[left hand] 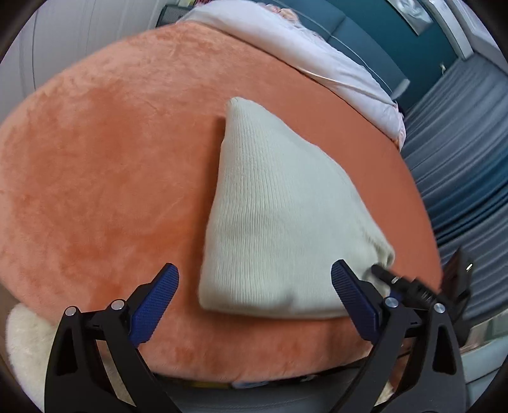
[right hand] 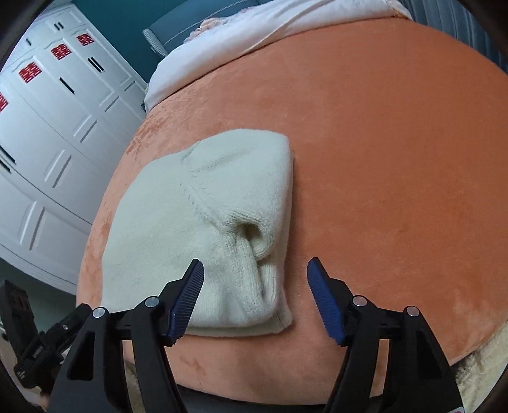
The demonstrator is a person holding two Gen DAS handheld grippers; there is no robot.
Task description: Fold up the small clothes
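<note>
Both grippers, left gripper point(left hand: 254, 279) and right gripper point(right hand: 255, 279), hung with jaws spread wide and empty over the near edge of the cream knit garment point(left hand: 270, 206), which lay folded flat on the orange plush blanket point(left hand: 95, 159). Soft, light and limp, the knit would likely sag and stretch when lifted. Pinching its thick near corners, one per gripper, looked the safest hold.

Bed: orange plush cover point(right hand: 381, 143), white duvet point(left hand: 333, 63)
Wardrobe: white doors point(right hand: 57, 127), red emblems
Wall: teal point(right hand: 127, 19)
Curtain: grey-blue point(left hand: 460, 152)
</note>
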